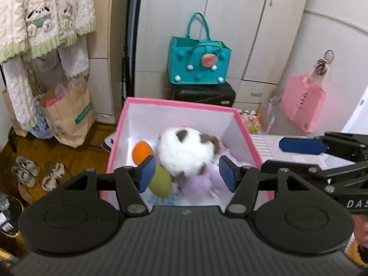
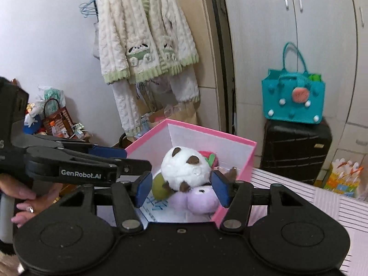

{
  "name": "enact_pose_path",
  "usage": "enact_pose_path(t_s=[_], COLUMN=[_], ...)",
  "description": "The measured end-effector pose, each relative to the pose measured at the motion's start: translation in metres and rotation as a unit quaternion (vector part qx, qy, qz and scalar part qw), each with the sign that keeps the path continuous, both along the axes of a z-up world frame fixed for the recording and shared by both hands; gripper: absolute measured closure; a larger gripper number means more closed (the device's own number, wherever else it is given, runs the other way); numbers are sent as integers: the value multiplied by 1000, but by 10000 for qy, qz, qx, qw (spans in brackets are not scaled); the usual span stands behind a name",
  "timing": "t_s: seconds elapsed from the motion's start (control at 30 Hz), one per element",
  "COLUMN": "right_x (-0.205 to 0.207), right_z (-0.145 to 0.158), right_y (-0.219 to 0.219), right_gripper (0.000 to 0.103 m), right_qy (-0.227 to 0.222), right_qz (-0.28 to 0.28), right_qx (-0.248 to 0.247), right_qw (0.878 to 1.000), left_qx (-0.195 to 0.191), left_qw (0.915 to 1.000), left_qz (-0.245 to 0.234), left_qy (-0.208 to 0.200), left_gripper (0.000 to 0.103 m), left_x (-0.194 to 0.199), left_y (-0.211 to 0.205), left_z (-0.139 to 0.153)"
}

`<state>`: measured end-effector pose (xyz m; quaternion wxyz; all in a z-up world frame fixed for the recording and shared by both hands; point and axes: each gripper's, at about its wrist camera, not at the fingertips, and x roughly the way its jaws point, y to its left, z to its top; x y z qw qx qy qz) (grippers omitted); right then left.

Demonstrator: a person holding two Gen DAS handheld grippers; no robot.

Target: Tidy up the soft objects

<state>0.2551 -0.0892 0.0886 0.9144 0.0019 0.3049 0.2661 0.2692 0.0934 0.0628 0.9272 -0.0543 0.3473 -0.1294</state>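
A pink box [image 1: 179,102] with white inner walls stands open below me; it also shows in the right wrist view [image 2: 230,138]. Inside lie a white plush ball with brown patches [image 1: 186,153] [image 2: 184,168], a purple plush [image 1: 202,179] [image 2: 197,200], an orange ball [image 1: 141,151] and an olive-green ball [image 1: 161,181] [image 2: 159,185]. My left gripper [image 1: 187,176] is open and empty above the box, its pads either side of the white plush. My right gripper [image 2: 181,188] is open and empty over the box's near edge.
A teal felt bag [image 1: 199,63] [image 2: 294,99] sits on a black suitcase [image 2: 296,149] by white cupboards. A pink bag [image 1: 302,103] hangs at the right. A fluffy cardigan [image 2: 145,36] hangs at the left above paper bags [image 1: 69,115] and shoes [image 1: 25,170]. A striped surface [image 2: 299,184] lies right of the box.
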Motion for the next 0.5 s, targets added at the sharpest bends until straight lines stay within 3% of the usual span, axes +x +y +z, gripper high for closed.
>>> enact_pose_path(t_s=[0.17, 0.4, 0.5], right_x=[-29, -70, -86], right_z=[5, 15, 18], right_y=[-10, -27, -30], right_gripper=[39, 36, 33], right_qy=[-37, -228, -300], right_qz=[-68, -186, -222], right_qx=[-147, -83, -71], right_qw=[9999, 9995, 9993], left_qx=[36, 342, 397], left_qw=[9998, 9967, 9961], left_qz=[-116, -79, -81], left_qy=[-163, -725, -784], left_gripper=[39, 23, 19], left_x=[-31, -76, -89], left_y=[-5, -8, -11], left_z=[12, 31, 35])
